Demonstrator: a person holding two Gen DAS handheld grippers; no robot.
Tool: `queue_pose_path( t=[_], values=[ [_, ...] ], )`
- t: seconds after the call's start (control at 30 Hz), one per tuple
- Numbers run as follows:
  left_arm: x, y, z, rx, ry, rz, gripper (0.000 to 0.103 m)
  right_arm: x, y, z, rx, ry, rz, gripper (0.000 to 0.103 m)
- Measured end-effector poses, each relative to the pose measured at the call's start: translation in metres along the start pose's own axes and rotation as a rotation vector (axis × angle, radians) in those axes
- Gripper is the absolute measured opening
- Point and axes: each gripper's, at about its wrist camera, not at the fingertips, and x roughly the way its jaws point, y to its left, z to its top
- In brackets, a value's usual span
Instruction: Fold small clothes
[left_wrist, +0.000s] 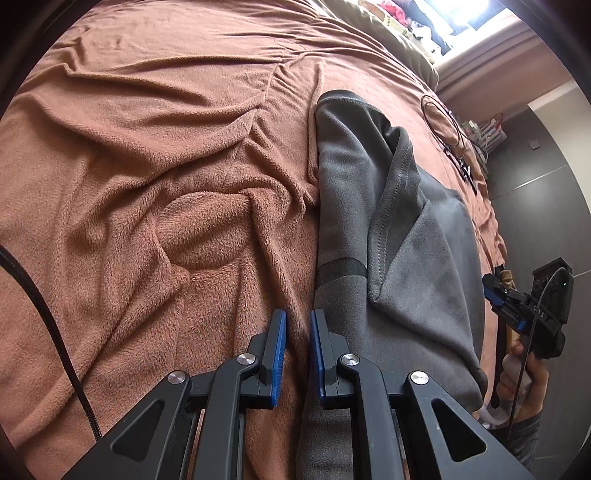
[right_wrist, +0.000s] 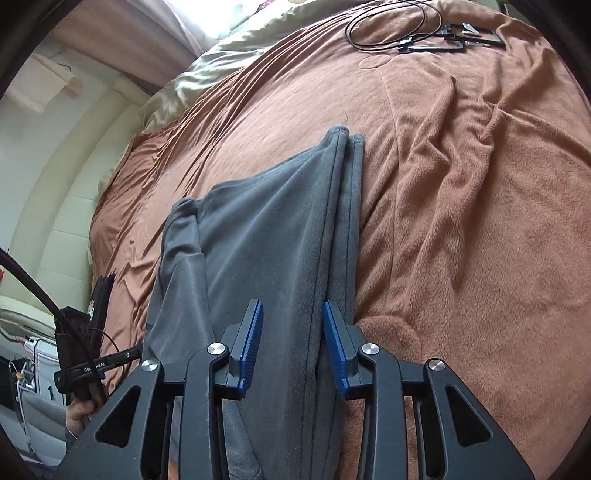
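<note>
**A:** Where was the grey garment (left_wrist: 399, 236) at that moment?

**B:** It lay folded lengthwise into a narrow strip on the brown blanket (left_wrist: 147, 155), running away from both cameras toward twelve o'clock. One sleeve was turned over the body, with its hem slanting across the top layer.

**A:** And the left gripper (left_wrist: 297, 354)?

**B:** Its jaws stood nearly together, with only a slim gap and nothing in it. In the left wrist view the strip's long edge sat just at one o'clock of the tips, so the right-hand pad hung over grey cloth and the left-hand pad over blanket. I'd judge it was parked there at the edge, ready to steady the strip.

**A:** The right gripper (right_wrist: 293, 347)?

**B:** Partly open, holding nothing that I could see. The stacked long edges of the garment (right_wrist: 258, 236) ran straight up between its fingers (right_wrist: 334, 343), closer to the three o'clock pad; whether that pad touched the cloth, I couldn't tell.

**A:** Why straddle the edges?

**B:** Probably to pinch all the layers together, so the next fold across the strip would carry them as one.

**A:** Anything else nearby?

**B:** Black cables (right_wrist: 424, 29) far off at one o'clock, well apart from the garment.
</note>
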Motion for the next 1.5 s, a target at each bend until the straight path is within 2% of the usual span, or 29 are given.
queue_pose_path(
  t=[0.27,0.43,0.63,0.83,0.97,1.13,1.17,1.2,1.23,1.5],
  values=[
    [0.0,-0.002,-0.009,0.011,0.006,0.004,0.013,-0.011,-0.034,-0.013,0.077,0.014,0.056,0.031],
    [-0.002,-0.002,-0.016,0.021,0.003,0.016,0.013,-0.024,-0.049,-0.026,0.113,0.007,0.107,0.019],
    [-0.005,-0.003,-0.021,0.024,0.0,0.022,0.013,-0.038,-0.051,-0.038,0.107,-0.022,0.15,0.019],
    [-0.007,0.0,-0.026,0.016,-0.001,0.021,0.013,-0.029,-0.054,-0.048,0.086,0.017,0.097,0.019],
    [-0.007,-0.001,-0.028,0.017,0.002,0.025,0.013,-0.023,-0.06,-0.046,0.114,0.031,0.123,0.019],
    [-0.006,-0.002,-0.033,0.021,0.004,0.028,0.013,-0.011,-0.046,-0.043,0.104,0.05,0.142,0.019],
    [-0.006,-0.002,-0.033,0.022,0.006,0.028,0.013,-0.012,-0.046,-0.043,0.101,0.044,0.13,0.015],
    [-0.006,-0.001,-0.033,0.022,0.007,0.028,0.013,-0.011,-0.047,-0.043,0.104,0.043,0.112,0.005],
    [-0.006,-0.002,-0.033,0.022,0.008,0.029,0.013,-0.01,-0.048,-0.044,0.117,0.039,0.103,0.002],
    [-0.013,-0.005,-0.035,0.027,0.006,0.029,0.013,-0.042,-0.056,-0.058,0.171,-0.045,0.086,0.0]
  ],
)
